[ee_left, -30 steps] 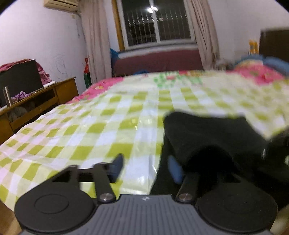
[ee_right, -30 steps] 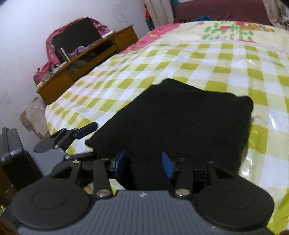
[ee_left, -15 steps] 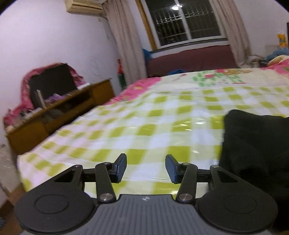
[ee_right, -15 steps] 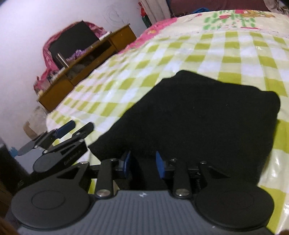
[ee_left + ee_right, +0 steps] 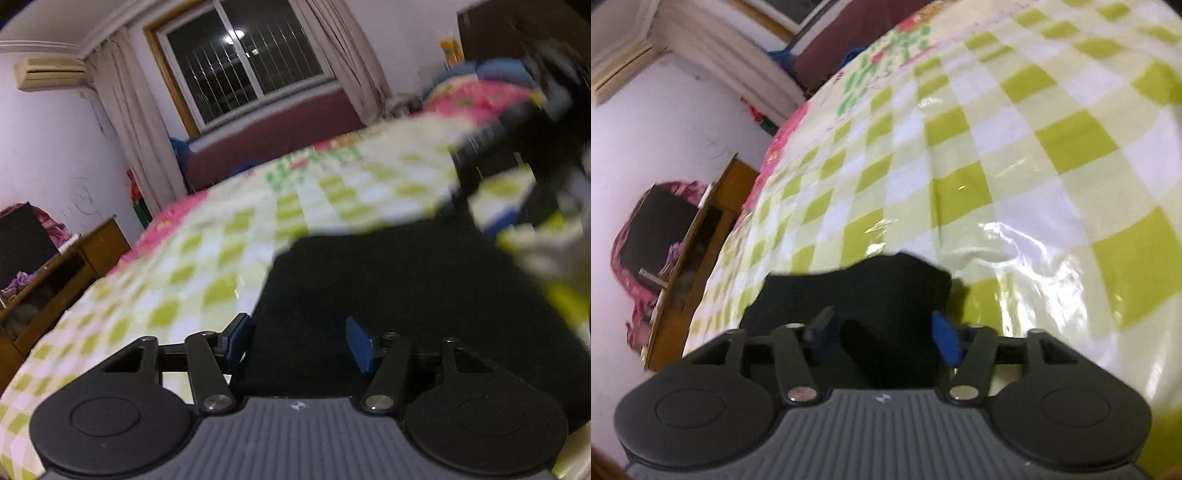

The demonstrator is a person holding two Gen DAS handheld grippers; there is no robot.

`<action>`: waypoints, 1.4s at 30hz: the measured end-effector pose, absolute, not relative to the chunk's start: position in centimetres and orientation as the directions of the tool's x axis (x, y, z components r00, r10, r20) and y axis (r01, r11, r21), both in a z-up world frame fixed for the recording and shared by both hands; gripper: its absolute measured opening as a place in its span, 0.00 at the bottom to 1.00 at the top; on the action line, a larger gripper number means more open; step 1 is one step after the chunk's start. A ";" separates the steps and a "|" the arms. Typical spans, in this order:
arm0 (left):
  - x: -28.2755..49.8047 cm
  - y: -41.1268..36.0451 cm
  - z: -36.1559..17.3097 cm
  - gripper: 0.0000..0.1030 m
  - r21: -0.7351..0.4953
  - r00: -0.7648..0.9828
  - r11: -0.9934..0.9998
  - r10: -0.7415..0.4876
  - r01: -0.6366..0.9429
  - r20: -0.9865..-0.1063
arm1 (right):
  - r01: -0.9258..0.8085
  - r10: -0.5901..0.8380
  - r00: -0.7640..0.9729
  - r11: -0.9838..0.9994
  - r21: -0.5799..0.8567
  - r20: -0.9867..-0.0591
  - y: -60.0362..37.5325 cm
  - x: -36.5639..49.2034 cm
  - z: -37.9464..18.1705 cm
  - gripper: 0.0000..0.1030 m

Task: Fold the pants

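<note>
The black pants [image 5: 388, 277] lie folded on the green-and-white checked bedcover [image 5: 207, 266]. My left gripper [image 5: 299, 343] stands low over their near left edge, its jaws opening, with black cloth between the blue pads and no pad pressing on it. In the right wrist view a corner of the pants [image 5: 857, 288] fills the near middle. My right gripper [image 5: 882, 338] is over it, jaws opening, and a raised fold of cloth sits loose between the fingers. The right gripper [image 5: 517, 155] shows as a dark blur at the upper right of the left wrist view.
A wooden desk [image 5: 55, 273] with clutter stands beside the bed on the left, also seen as the desk [image 5: 701, 236] in the right wrist view. Pink bedding [image 5: 480, 92] is piled at the far right. A window [image 5: 243, 62] and curtains are behind the bed.
My left gripper slid right from the bare bedcover onto the pants' edge and its jaws widened. My right gripper rolled, swung toward the pants' corner, and its jaws spread apart.
</note>
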State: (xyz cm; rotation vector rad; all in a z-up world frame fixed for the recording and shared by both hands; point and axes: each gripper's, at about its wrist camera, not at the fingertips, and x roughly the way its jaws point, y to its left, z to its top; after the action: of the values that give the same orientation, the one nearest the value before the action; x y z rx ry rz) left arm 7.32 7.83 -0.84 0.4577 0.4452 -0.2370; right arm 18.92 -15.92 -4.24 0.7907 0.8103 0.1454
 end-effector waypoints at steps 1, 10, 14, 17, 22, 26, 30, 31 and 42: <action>7.5 8.0 -1.4 0.75 0.380 0.879 0.867 -0.124 0.322 -0.461 | 0.170 0.407 0.694 0.710 0.684 -0.594 -15.8 19.8 -4.6 0.58; 9.8 7.8 -2.3 0.76 0.234 0.850 0.904 -0.211 0.357 -0.482 | 0.222 0.417 0.683 0.664 0.714 -0.600 -18.1 24.4 -6.3 0.12; 11.1 7.3 -2.6 0.78 0.211 0.848 0.909 -0.223 0.359 -0.481 | 0.226 0.395 0.666 0.701 0.676 -0.632 -18.3 25.3 -6.1 0.11; 10.9 7.2 -2.4 0.81 0.238 0.855 0.904 -0.212 0.356 -0.474 | 0.191 0.346 0.692 0.759 0.623 -0.634 -18.1 24.4 -4.1 0.12; 8.8 7.6 -0.6 0.81 0.311 0.887 0.895 -0.168 0.320 -0.431 | 0.090 0.342 0.739 0.804 0.588 -0.581 -17.9 20.1 -0.1 0.17; 9.2 7.9 -0.9 0.84 0.324 0.882 0.897 -0.134 0.302 -0.452 | 0.023 0.383 0.698 0.833 0.553 -0.605 -14.5 16.6 -0.2 0.17; 9.4 8.1 -1.9 0.85 0.282 0.864 0.913 -0.130 0.296 -0.486 | 0.023 0.436 0.637 0.814 0.581 -0.636 -12.0 15.4 -2.5 0.24; 9.3 7.9 -1.9 0.85 0.279 0.860 0.912 -0.134 0.302 -0.492 | 0.023 0.413 0.623 0.839 0.543 -0.664 -11.4 15.5 -2.8 0.24; 11.1 6.4 -3.0 0.84 0.217 0.846 0.921 -0.180 0.324 -0.501 | 0.096 0.380 0.570 0.850 0.517 -0.729 -13.4 21.5 -5.1 0.03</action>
State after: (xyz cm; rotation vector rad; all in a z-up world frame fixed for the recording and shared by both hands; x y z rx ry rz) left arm 11.12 6.44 -3.03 0.3017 0.4951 -0.2702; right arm 21.52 -13.39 -5.07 0.5491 0.9623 0.1767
